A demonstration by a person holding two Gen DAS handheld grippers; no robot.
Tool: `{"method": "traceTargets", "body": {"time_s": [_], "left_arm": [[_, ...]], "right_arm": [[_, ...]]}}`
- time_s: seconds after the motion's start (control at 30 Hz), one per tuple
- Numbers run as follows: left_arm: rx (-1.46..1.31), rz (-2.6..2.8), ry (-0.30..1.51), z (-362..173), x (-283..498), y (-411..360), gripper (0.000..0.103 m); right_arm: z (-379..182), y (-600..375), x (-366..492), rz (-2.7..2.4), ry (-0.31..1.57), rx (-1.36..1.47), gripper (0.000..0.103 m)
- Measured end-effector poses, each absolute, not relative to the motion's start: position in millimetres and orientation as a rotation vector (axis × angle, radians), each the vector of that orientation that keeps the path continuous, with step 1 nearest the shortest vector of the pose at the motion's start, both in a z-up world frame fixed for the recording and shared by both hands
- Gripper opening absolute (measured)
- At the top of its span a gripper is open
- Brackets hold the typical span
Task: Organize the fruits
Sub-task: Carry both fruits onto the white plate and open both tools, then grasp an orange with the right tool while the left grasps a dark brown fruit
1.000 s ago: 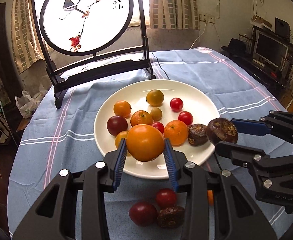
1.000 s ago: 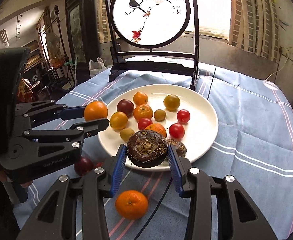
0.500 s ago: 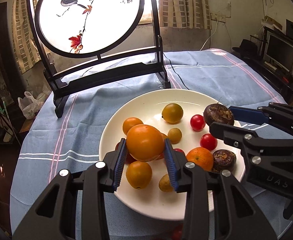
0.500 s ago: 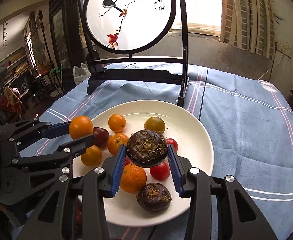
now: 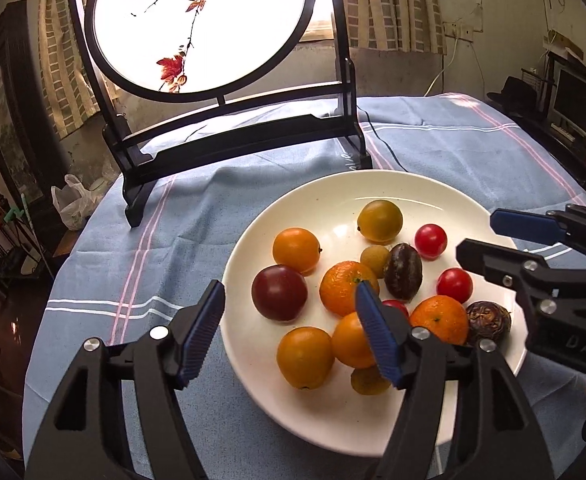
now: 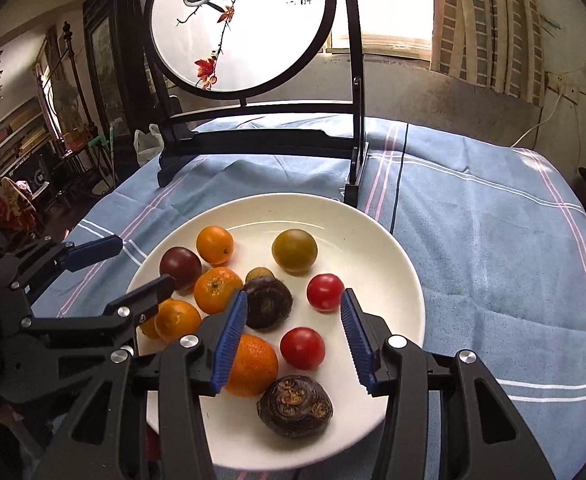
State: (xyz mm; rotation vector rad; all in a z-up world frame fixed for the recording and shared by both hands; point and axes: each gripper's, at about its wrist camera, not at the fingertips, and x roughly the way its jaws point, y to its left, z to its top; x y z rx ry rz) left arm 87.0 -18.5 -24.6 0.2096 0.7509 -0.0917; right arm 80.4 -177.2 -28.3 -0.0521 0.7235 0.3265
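Both hand-held grippers hung over the white plate [image 5: 253, 368] on the blue-clothed bench [image 5: 173, 240], each with its jaws apart and nothing between the pads. The left hand-held gripper [image 5: 289, 332] had just been opening — the space between its blue pads showed only plate and fruit lying below. The right hand-held gripper [image 6: 293, 336] had likewise been opening; a dark, ridged fruit [image 6: 268, 304] lay on the plate just beside its left pad, touching nothing that gripped it. Judged from this arrangement, the stage of gathering was well advanced: the plate carried a loose cluster of fruit, among them a large orange one [image 5: 305, 357] at the near rim, a mandarin [image 5: 347, 288], a dark red plum-like fruit [image 5: 279, 292], a greenish-yellow one [image 5: 380, 220] toward the far side, small red tomatoes [image 6: 325, 292] and a second dark ridged fruit [image 6: 295, 406] at the near edge. None was sorted by kind; colours lay mixed. What remained could not be settled from these views — the strip of bench nearest the person was hidden beneath the gripper bodies, so any fruit still off the plate lay out of sight. A round painted screen [image 6: 241, 24] in a black stand stood behind the plate, apart from it.
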Motion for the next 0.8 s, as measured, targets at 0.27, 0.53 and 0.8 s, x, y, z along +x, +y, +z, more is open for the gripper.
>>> {"method": "traceTargets", "body": {"time_s": [0.27,0.53,0.8], "left_arm": [[0.201,-0.118,0.729,-20,50,-13,0.066],[0.197,-0.153,0.708,-18,-11,3,0.068],[0.228,-0.143,0.747,-37,-66,45,0.070]], "right_arm": [[-35,-187,11,0.419,0.714,-0.075,0.056],[-56,-184,-56,0.454,0.743,-0.197,0.057],[-72,-179,-56,0.463,0.803,-0.224,0.060]]}}
